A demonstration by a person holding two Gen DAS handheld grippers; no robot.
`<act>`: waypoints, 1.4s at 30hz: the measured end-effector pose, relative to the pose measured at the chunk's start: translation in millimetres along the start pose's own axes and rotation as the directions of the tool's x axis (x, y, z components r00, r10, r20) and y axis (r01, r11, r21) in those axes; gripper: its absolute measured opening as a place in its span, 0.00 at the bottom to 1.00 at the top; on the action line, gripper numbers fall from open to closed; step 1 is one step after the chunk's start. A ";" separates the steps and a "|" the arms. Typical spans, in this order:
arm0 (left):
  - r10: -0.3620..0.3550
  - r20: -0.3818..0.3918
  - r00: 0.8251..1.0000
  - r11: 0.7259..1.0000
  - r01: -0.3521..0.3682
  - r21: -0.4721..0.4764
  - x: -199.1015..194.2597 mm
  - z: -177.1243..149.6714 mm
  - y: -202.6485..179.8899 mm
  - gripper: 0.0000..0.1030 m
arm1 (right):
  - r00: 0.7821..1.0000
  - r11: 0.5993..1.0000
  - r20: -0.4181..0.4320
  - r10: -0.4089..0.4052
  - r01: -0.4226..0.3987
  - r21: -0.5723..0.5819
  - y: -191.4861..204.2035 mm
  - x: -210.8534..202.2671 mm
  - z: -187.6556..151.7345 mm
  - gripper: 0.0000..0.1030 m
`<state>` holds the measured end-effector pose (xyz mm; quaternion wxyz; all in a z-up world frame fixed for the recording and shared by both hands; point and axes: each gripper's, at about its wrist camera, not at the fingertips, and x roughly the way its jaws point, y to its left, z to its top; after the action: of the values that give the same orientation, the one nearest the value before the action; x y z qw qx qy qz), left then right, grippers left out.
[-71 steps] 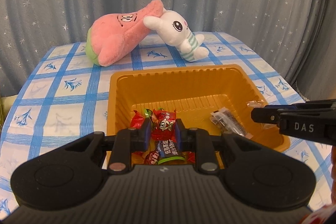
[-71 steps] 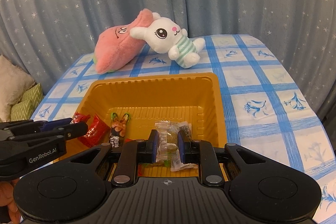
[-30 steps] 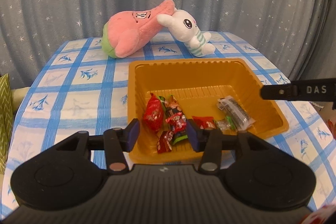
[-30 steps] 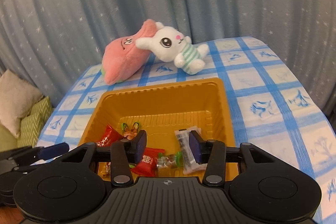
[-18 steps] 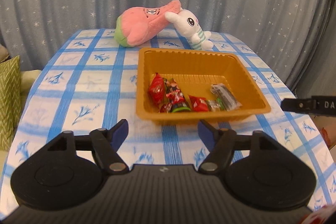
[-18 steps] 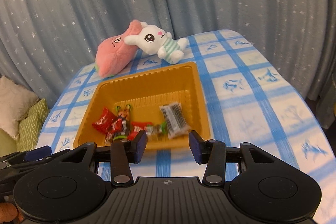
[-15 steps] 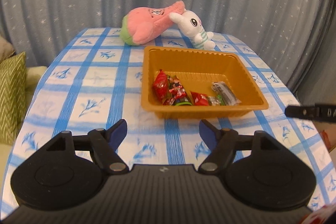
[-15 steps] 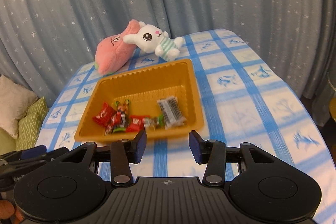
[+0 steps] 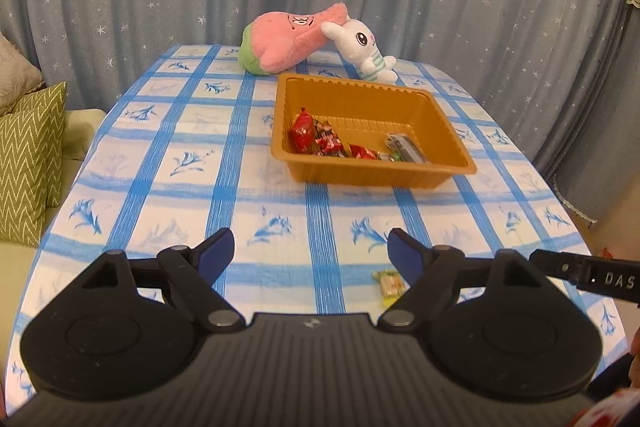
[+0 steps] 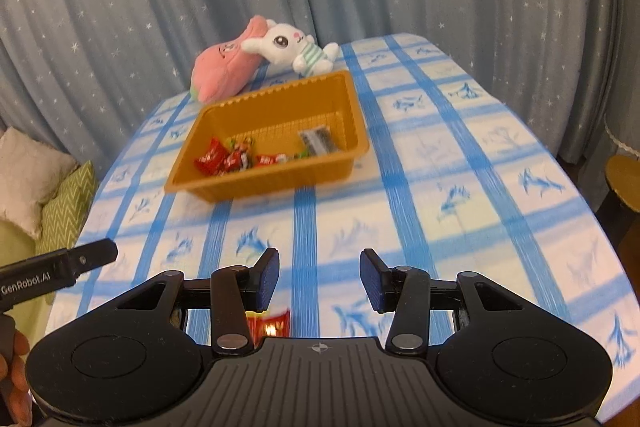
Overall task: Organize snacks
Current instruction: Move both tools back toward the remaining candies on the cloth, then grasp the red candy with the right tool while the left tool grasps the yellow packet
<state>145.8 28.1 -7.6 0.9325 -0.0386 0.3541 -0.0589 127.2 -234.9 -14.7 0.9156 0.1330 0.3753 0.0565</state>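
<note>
**A:** What does the left wrist view show?

**B:** The left claw (image 9: 310,251) is spread wide and empty above a blue checked tablecloth (image 9: 192,159). Well ahead of it sits an orange tray (image 9: 434,113) holding several wrapped snacks (image 9: 316,139). A small yellow-green candy (image 9: 390,283) lies loose just beside its right finger.

**A:** And the right wrist view?

**B:** The right claw (image 10: 319,277) is also wide and empty. The tray (image 10: 352,109) is far ahead, slightly left. A red snack packet (image 10: 274,323) lies just below its left finger, partly hidden.

**A:** Which step is this?

**B:** Probably reaching for the leftovers. Each claw must lower, straddle its snack, then close.
</note>
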 end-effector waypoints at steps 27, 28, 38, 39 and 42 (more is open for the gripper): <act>0.025 -0.038 0.999 1.000 -0.024 0.018 10.1 -17.3 11.0 0.80 | 0.992 0.998 -0.108 0.065 -0.066 -0.008 17.9 30.4 -52.3 0.44; 0.024 -0.043 0.999 1.000 -0.024 0.016 13.8 -17.6 12.3 0.80 | 0.990 0.997 -0.118 0.072 -0.073 -0.010 19.6 35.5 -54.3 0.43; 0.015 -0.076 0.997 1.000 -0.015 -0.002 48.0 -19.4 16.6 0.80 | 0.979 0.995 -0.179 0.098 -0.097 0.015 29.0 83.6 -65.0 0.39; 0.015 -0.077 0.997 1.000 -0.015 -0.004 50.3 -19.2 17.2 0.80 | 0.979 0.995 -0.179 0.095 -0.093 0.021 29.0 87.3 -64.5 0.39; 0.014 -0.079 0.997 1.000 -0.015 -0.013 56.9 -18.1 18.7 0.80 | 0.982 0.996 -0.167 0.087 -0.082 0.035 28.0 96.2 -60.2 0.38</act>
<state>177.5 38.3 -60.5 0.9180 -0.0398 0.3912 -0.0512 153.3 -176.4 -112.5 0.8755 0.1566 0.4460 0.1008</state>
